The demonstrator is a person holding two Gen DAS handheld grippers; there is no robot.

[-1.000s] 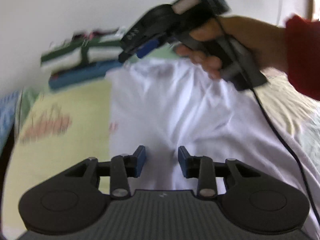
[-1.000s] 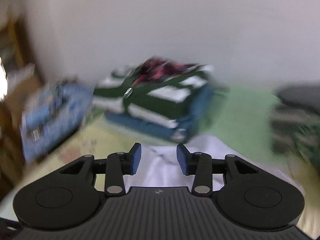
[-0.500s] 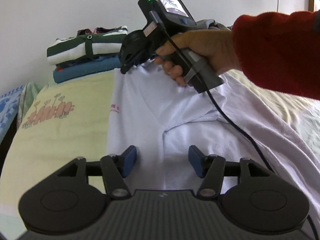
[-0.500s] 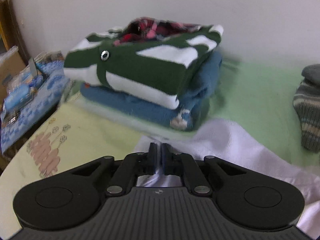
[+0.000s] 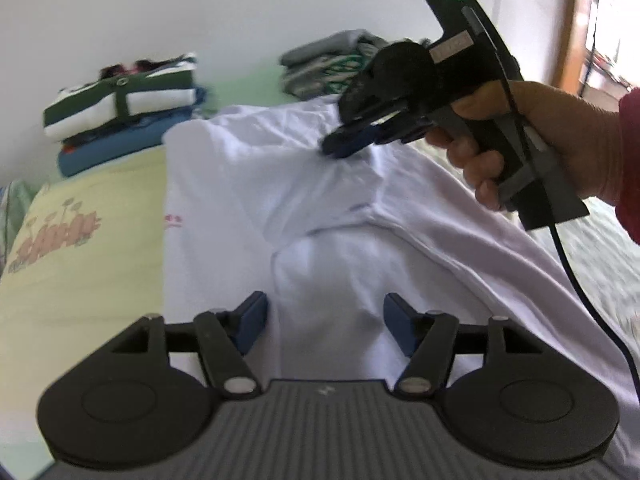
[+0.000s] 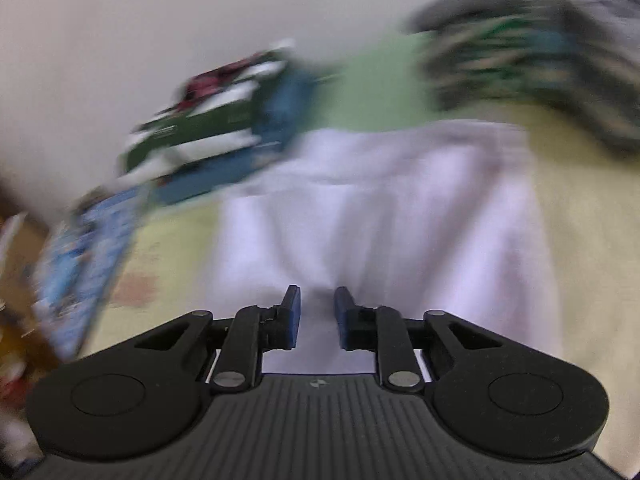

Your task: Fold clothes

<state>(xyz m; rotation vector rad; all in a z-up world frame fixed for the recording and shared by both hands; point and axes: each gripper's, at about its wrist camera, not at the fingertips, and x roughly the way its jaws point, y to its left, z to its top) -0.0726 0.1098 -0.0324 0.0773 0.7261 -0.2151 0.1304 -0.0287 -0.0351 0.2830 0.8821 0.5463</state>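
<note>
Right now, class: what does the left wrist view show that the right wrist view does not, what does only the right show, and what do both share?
Only left wrist: a hand in a red sleeve holding the right gripper, its cable, and the left gripper, jaws opening above the white shirt, nothing between them. Only right wrist: the right gripper's pads from behind, opening, a narrow gap, nothing pinched. Both: the white shirt, the green-and-white folded stack, the grey pile.

Both grippers' jaws opening
</note>
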